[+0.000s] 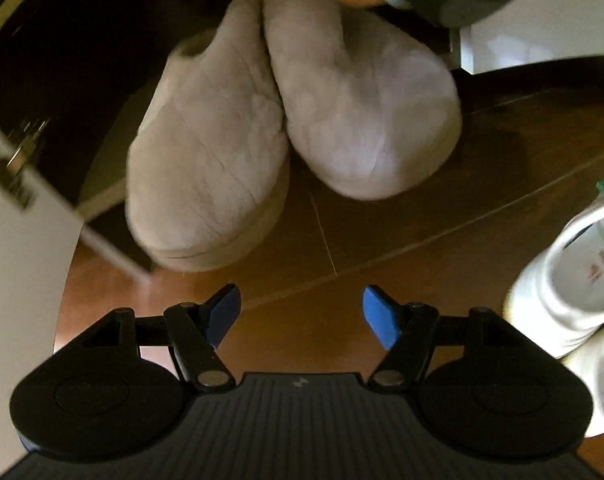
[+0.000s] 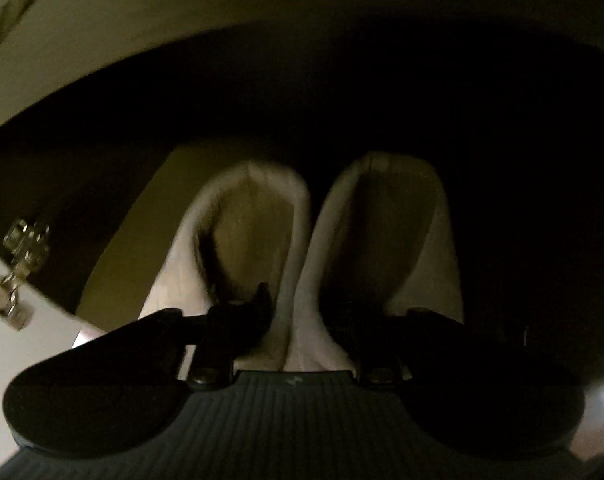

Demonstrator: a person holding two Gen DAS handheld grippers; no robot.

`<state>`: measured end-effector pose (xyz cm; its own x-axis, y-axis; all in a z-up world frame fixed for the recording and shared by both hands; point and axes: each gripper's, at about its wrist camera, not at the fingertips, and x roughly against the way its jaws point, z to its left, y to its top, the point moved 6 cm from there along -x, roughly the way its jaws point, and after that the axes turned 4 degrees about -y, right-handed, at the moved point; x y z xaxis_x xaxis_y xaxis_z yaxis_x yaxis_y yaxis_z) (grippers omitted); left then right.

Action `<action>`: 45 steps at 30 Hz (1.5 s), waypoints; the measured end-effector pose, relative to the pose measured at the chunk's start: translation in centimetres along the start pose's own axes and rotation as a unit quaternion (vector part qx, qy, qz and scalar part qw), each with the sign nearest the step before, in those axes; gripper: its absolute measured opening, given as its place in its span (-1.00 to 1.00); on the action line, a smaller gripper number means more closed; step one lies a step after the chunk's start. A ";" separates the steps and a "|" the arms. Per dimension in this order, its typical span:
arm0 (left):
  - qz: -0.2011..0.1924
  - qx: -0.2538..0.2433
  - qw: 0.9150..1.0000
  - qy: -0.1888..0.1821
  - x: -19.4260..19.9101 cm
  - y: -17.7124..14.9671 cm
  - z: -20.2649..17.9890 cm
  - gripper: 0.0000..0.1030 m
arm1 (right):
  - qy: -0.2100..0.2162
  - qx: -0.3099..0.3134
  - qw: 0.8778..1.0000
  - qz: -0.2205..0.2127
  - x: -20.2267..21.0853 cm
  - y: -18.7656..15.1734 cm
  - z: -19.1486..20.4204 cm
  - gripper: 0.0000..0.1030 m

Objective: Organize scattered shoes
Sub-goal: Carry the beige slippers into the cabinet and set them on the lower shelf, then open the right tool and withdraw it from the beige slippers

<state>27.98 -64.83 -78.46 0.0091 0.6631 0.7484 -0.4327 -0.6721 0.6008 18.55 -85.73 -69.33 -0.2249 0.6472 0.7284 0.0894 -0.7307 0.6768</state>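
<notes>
Left wrist view: mounted behind the left gripper [image 1: 300, 318], looking steeply down over its fingers at the wooden floor [image 1: 382, 232], close to a pair of grey slippers [image 1: 286, 120] seen toe-first.

Right wrist view: set behind the right gripper [image 2: 302, 308], aimed down into a dark cabinet opening, very close over the same slippers [image 2: 302, 220] (heel openings toward the lens).

Shared: the slippers and a door hinge [image 2: 22, 248].
</notes>
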 end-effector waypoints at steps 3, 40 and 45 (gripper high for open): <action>-0.046 -0.037 0.998 -0.002 0.7 -0.1 0.1 0.38 | 0.006 0.030 0.998 -0.062 -0.4 -0.3 -0.3 -0.09; -0.125 -0.068 0.989 0.039 -0.6 7.6 2.9 0.55 | 0.019 0.109 0.991 -0.081 6.4 -10.2 -4.2 -0.51; -0.130 -0.070 0.989 0.021 1.6 5.8 2.5 0.56 | 0.047 0.135 0.986 -0.085 6.5 -9.6 -4.3 -0.50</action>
<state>27.70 -68.48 -73.11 0.1004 0.8223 0.5601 -0.5411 -0.4272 0.7243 12.01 -75.45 -71.57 -0.3464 0.7225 0.5983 0.2950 -0.5215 0.8006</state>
